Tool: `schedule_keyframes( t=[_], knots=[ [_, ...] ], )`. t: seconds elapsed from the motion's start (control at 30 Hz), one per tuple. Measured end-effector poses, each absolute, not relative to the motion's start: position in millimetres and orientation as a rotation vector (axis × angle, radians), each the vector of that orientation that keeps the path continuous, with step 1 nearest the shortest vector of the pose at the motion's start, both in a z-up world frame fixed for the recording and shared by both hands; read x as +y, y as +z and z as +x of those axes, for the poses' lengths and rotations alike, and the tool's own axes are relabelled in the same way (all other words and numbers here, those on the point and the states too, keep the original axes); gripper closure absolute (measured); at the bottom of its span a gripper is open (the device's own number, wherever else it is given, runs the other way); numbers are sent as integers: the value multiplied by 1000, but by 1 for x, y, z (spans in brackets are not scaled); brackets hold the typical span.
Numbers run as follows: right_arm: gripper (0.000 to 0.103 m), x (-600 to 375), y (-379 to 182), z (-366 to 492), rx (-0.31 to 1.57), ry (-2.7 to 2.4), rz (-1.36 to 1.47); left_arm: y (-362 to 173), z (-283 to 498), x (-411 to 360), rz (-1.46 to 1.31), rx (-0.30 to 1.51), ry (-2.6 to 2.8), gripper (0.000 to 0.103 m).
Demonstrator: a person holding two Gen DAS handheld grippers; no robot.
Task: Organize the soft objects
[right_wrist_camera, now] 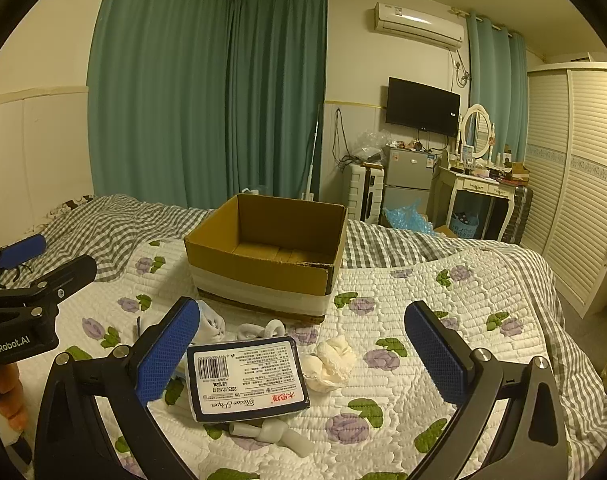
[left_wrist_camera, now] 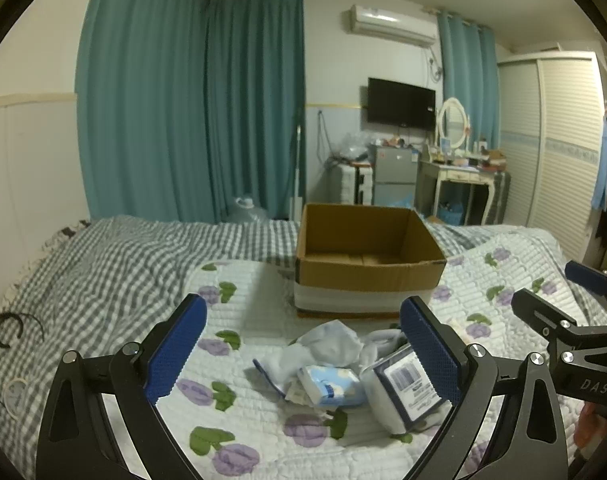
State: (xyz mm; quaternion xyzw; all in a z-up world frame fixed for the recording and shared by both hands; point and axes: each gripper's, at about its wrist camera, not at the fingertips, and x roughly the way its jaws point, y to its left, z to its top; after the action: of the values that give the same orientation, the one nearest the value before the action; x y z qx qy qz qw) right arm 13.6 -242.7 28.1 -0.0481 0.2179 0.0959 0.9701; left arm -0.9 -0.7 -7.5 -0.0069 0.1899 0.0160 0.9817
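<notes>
An open, empty cardboard box (left_wrist_camera: 367, 258) (right_wrist_camera: 263, 252) stands on the floral quilt. In front of it lies a heap of soft things: a tissue pack with a barcode label (right_wrist_camera: 245, 378) (left_wrist_camera: 403, 384), a small light-blue tissue packet (left_wrist_camera: 331, 386), pale socks (left_wrist_camera: 331, 344) (right_wrist_camera: 213, 326), a cream lace cloth (right_wrist_camera: 331, 362) and a white sock roll (right_wrist_camera: 259, 330). My left gripper (left_wrist_camera: 303, 354) is open, above the heap. My right gripper (right_wrist_camera: 301, 354) is open, above the barcode pack. Each gripper also shows at the edge of the other's view (left_wrist_camera: 559, 296) (right_wrist_camera: 43, 264).
The floral quilt (right_wrist_camera: 423, 292) overlies a grey checked blanket (left_wrist_camera: 103, 264) on the bed. A black cable and a white one (left_wrist_camera: 7, 330) lie at the left. Beyond the bed: teal curtains, a fridge (right_wrist_camera: 407, 180), a suitcase, a dressing table and a wardrobe (right_wrist_camera: 575, 184).
</notes>
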Motion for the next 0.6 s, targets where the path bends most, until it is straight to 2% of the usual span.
schedule_keyframes(
  t=[0.6],
  knots=[
    [0,-244,28,16,451,198,-95,-7,3,0,-27,398,11,4]
  ],
)
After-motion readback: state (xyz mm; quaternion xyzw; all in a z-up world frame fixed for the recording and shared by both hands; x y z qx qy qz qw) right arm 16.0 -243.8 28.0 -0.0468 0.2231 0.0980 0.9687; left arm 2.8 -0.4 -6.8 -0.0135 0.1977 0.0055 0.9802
